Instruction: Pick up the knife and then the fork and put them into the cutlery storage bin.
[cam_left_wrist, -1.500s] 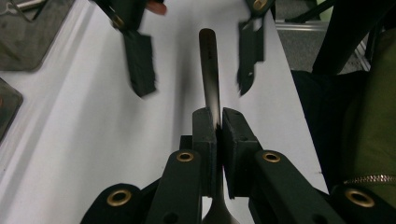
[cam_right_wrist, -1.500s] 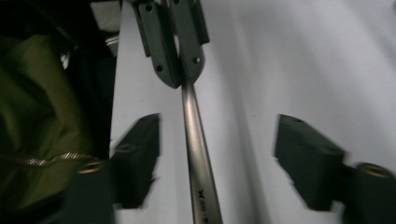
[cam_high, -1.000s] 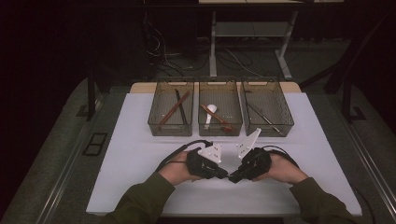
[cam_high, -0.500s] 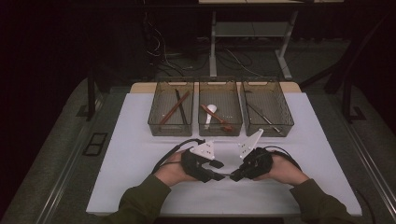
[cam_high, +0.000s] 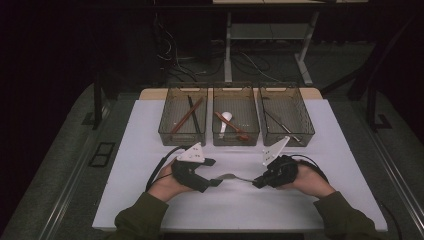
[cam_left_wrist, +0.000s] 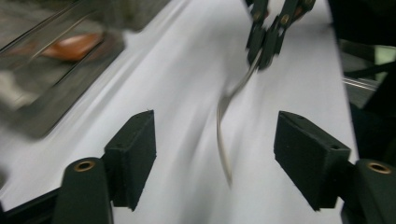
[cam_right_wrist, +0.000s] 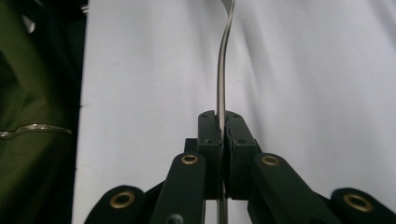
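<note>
The white table (cam_high: 150, 150) carries three clear bins in a row, and the middle bin (cam_high: 235, 136) serves as landmark: both hands work on the open sheet just on the person's side of it, with bare room all round and the near table edge well behind the wrists. The metal spoon (cam_high: 234, 177) lies level, in front of that middle bin, its long axis running across the table from claw to claw. The right claw (cam_high: 258, 183) is clenched on the handle end. The left claw (cam_high: 214, 173), whose jaws have just been opening, stands released, the bowl end between its pads but untouched. The spoon now hangs from the right hand alone, so carrying it to a bin likely falls to that hand.
</note>
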